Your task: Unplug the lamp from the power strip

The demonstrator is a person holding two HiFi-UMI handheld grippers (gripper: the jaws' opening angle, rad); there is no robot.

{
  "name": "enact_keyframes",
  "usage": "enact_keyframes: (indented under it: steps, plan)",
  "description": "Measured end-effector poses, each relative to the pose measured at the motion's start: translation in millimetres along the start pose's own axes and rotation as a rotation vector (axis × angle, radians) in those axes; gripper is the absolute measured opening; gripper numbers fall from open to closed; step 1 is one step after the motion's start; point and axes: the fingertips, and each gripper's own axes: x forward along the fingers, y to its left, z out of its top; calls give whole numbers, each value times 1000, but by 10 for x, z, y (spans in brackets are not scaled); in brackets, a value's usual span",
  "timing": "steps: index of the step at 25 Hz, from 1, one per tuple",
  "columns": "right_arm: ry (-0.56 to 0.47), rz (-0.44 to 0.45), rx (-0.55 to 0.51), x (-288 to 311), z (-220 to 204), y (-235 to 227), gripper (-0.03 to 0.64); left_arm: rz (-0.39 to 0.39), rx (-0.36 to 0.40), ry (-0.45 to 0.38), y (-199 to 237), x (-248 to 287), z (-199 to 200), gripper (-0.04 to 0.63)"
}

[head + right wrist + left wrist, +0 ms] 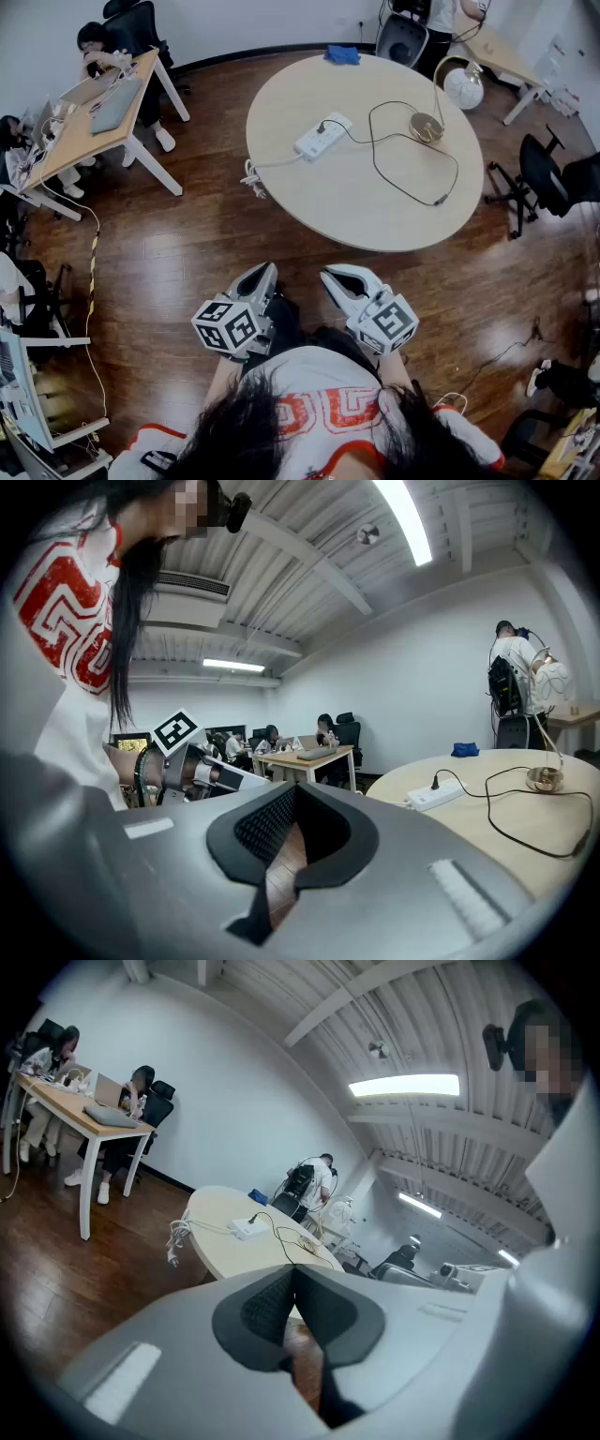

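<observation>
Not started: my left fingers (265, 1305) and right fingers (269, 825) pinched together, empty; lamp plug (322, 125) well ahead on power strip (325, 137), reach first

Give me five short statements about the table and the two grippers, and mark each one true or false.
1. A black plug sits in the power strip. True.
2. The left gripper is clamped on the lamp's cord. False: its jaws are together on nothing, and it is off the table, close to the person.
3. A blue cloth lies at the far edge of the round table. True.
4. The right gripper has its jaws wide apart. False: they are together, with nothing between them.
5. The power strip lies on the floor. False: it lies on the round table.
</observation>
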Motion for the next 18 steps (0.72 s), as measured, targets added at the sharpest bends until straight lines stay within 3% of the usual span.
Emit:
enact_keyframes:
  steps: [8, 12, 18]
  plan:
    - [42, -23, -10, 701, 123, -258, 2, -33, 11, 4, 483, 292, 538, 0]
    - [50, -86, -16, 1064, 281, -426, 2, -52, 30, -13, 773, 476, 894, 0]
    - [47, -205, 105, 1269, 298, -730, 2, -110, 9, 19, 1056, 754, 1109, 0]
